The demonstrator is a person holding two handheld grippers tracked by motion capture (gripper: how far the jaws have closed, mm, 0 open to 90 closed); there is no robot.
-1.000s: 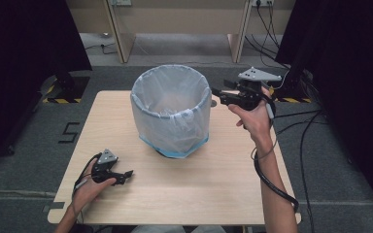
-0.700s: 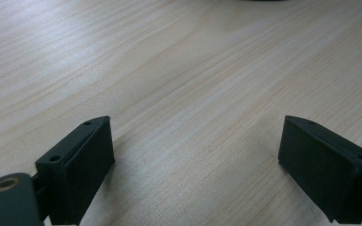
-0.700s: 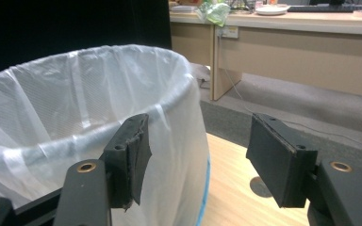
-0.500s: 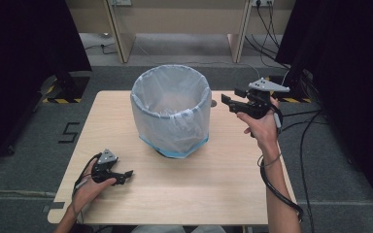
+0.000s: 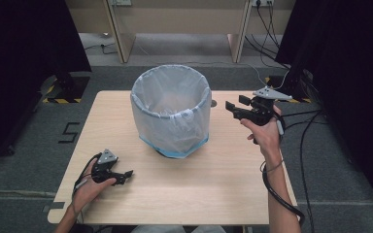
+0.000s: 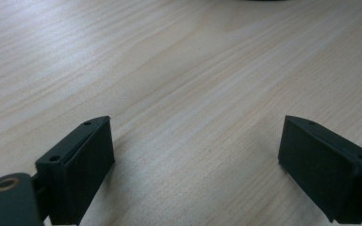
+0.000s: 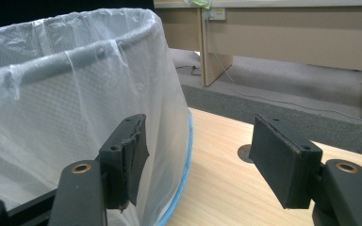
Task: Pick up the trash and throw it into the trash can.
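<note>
This looks like a lab or test room set up for recording. A light wooden rectangular table [image 5: 213, 184] stands on grey carpet floor [image 5: 24, 145], hemmed in by black curtains [image 5: 24, 43] at nine and three o'clock. At twelve o'clock runs a beige wooden bench [image 5: 175, 14] with a wall socket [image 7: 215, 14]. Black cables [image 5: 311, 126] trail over the floor at two o'clock, and yellow-black hazard tape [image 5: 60, 100] marks the floor at ten o'clock.

light wooden worktop [image 5: 213, 194] on a grey carpeted floor [image 5: 24, 145]. beyond it stands a beige desk [image 5: 175, 17] with panel legs and a wall socket [image 7: 215, 14]. black curtains [image 5: 24, 39] flank both sides; yellow-black hazard tape [image 5: 60, 100] marks the floor.
</note>
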